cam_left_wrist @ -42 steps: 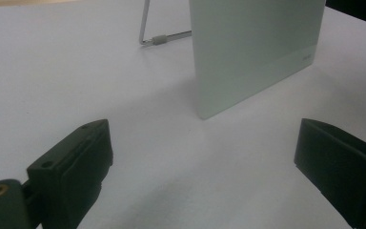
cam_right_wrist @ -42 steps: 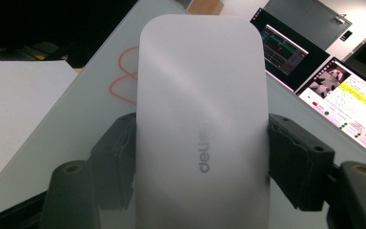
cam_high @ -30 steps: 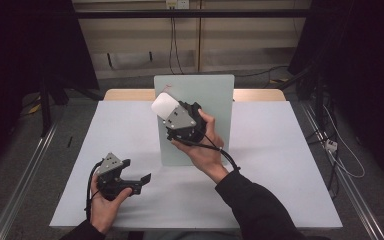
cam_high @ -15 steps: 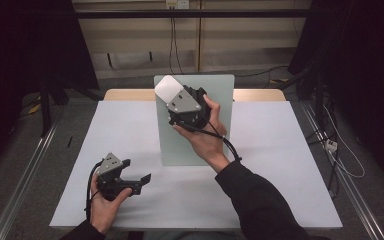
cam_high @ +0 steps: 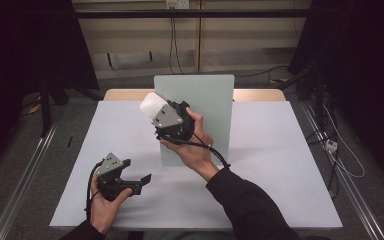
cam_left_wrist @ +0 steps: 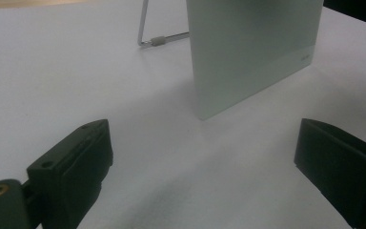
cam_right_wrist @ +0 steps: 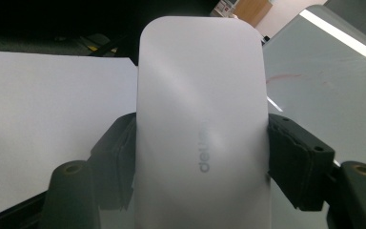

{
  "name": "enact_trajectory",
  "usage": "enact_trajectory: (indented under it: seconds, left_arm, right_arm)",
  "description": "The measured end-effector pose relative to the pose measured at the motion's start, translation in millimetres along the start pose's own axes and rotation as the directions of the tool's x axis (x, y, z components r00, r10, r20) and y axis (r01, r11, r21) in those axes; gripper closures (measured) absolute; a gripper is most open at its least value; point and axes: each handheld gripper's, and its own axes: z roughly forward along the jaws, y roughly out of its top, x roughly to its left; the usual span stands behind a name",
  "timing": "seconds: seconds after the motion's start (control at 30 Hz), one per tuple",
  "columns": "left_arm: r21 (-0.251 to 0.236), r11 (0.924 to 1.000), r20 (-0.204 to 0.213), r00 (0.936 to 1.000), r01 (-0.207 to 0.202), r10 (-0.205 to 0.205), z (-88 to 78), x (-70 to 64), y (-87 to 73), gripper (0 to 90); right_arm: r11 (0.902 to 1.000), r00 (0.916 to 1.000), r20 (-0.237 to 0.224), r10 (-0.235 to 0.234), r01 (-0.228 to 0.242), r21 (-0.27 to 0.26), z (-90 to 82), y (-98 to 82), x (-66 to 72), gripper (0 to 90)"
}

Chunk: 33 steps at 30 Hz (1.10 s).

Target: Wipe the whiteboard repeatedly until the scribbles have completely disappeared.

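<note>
A white rounded eraser (cam_high: 150,105) with grey lettering is clamped between the jaws of my right gripper (cam_high: 156,111), held up against the upper left part of the board. The pale green glass board (cam_high: 207,102) stands upright on the white table. In the right gripper view the eraser (cam_right_wrist: 202,109) sits between the two black pads (cam_right_wrist: 116,162), and the board (cam_right_wrist: 324,90) lies just behind it to the right. My left gripper (cam_high: 137,173) rests low at the front left, open, with nothing between its jaws. From the left gripper (cam_left_wrist: 205,176) I see the board's lower corner (cam_left_wrist: 252,52) ahead.
The white table top (cam_high: 280,150) spreads around the board. A wire stand (cam_left_wrist: 145,28) props the board from behind. Metal rails (cam_high: 20,175) run along the floor on both sides, and dark curtains close off the room.
The right hand with the eraser rose a little along the board, then came back down and to the left. The left hand has stayed put.
</note>
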Motion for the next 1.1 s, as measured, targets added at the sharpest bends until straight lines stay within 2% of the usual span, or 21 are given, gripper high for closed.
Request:
enact_trajectory:
  seconds: [0.2,0.37,0.47,0.7,0.8,0.93,1.1]
  left_arm:
    - [0.001,1.0,-0.001,1.0,-0.003,0.003,-0.4,0.1,0.2,5.5]
    - [-0.001,1.0,-0.001,1.0,0.0,0.0,-0.2,-0.1,0.1,5.5]
    - [0.003,1.0,0.0,1.0,-0.002,0.002,0.1,-0.1,0.1,5.5]
    - [0.003,1.0,0.0,1.0,-0.003,0.003,-0.6,0.4,0.1,5.5]
    - [0.003,1.0,0.0,1.0,-0.004,0.004,-0.4,0.1,0.0,5.5]
    - [0.0,1.0,-0.002,1.0,-0.001,0.001,-1.0,0.1,0.1,5.5]
    - [-0.002,1.0,-0.001,1.0,-0.001,0.001,-0.5,-0.2,-0.1,5.5]
  right_arm:
    - [0.9995,0.9972,0.071,0.025,-0.024,-0.021,-5.2,8.4,-19.1,31.9]
    - [0.999,0.9927,0.115,0.037,-0.033,-0.031,-6.1,11.2,-25.0,31.9]
    - [0.9999,0.9955,0.094,0.009,-0.008,-0.014,-3.4,10.2,-16.5,31.9]
    - [0.999,0.9992,-0.001,-0.04,0.04,0.019,5.4,-3.1,19.9,31.9]
    - [0.999,0.9992,-0.01,-0.039,0.039,0.023,5.4,-6.6,24.5,31.9]
    - [0.9992,0.9992,0.021,-0.033,0.032,0.025,0.9,-4.7,14.1,31.9]
    - [0.9996,0.9935,0.113,0.011,-0.014,0.025,-11.8,-4.0,-14.3,31.9]
